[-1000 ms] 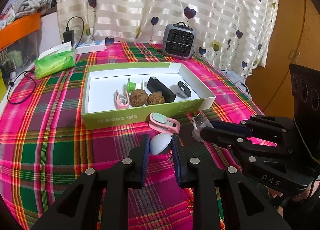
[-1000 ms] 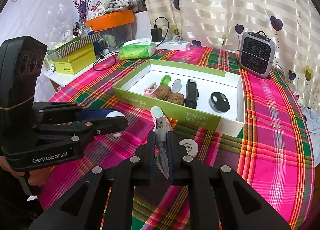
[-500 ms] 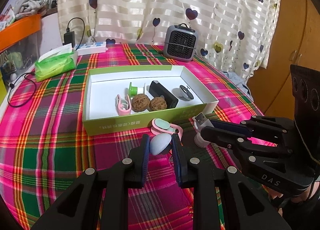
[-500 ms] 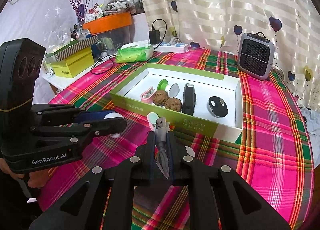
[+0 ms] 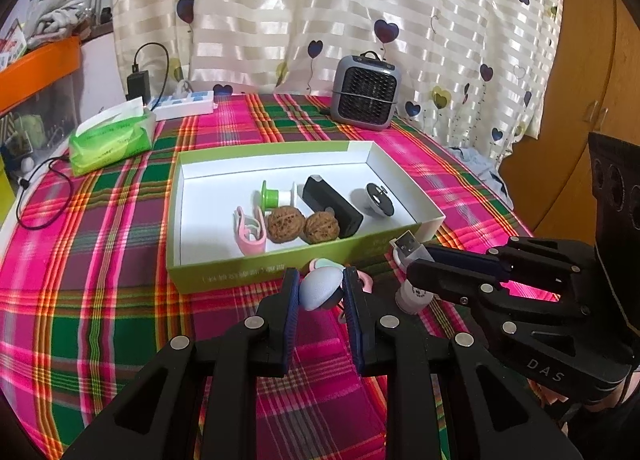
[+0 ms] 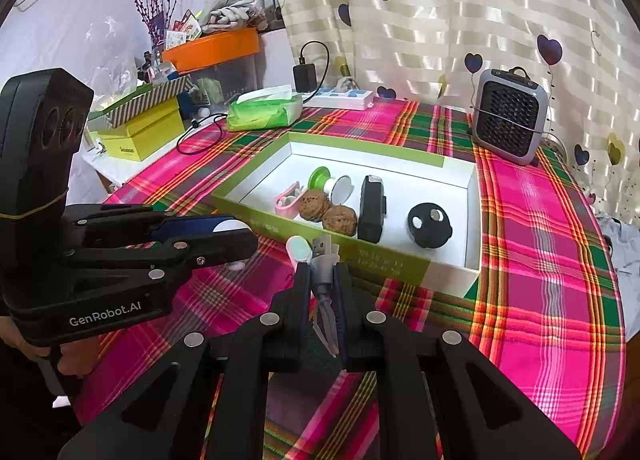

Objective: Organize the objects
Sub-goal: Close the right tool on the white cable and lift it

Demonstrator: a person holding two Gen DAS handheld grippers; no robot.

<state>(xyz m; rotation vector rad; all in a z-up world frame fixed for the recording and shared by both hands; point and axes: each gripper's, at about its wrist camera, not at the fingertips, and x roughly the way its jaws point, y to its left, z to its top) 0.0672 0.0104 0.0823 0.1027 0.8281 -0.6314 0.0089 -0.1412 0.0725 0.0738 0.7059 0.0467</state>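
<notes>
A green box with a white inside (image 5: 256, 274) (image 6: 472, 180) lies on the plaid table and holds a pink clip, a green spool, two walnuts (image 5: 285, 223), a black block and a black round piece. My left gripper (image 5: 320, 288) is shut on a pale blue rounded object (image 5: 318, 292), held above the table just before the box's near wall. My right gripper (image 6: 323, 272) is shut on a grey USB cable plug (image 6: 322, 260), also near the box's front wall; it shows in the left wrist view (image 5: 408, 246). A pink and mint clip (image 5: 362, 280) and a small white round piece (image 5: 410, 296) lie below.
A grey mini heater (image 5: 366, 90) stands behind the box. A green tissue pack (image 5: 112, 138), a power strip (image 5: 182, 106) with a charger and a black cable (image 5: 36, 196) lie at the far left. Yellow boxes (image 6: 138, 132) and an orange bin (image 6: 212, 48) stand beyond the table's left edge.
Both grippers have risen and moved toward the box with their objects held; the box now looks closer and more from above.
</notes>
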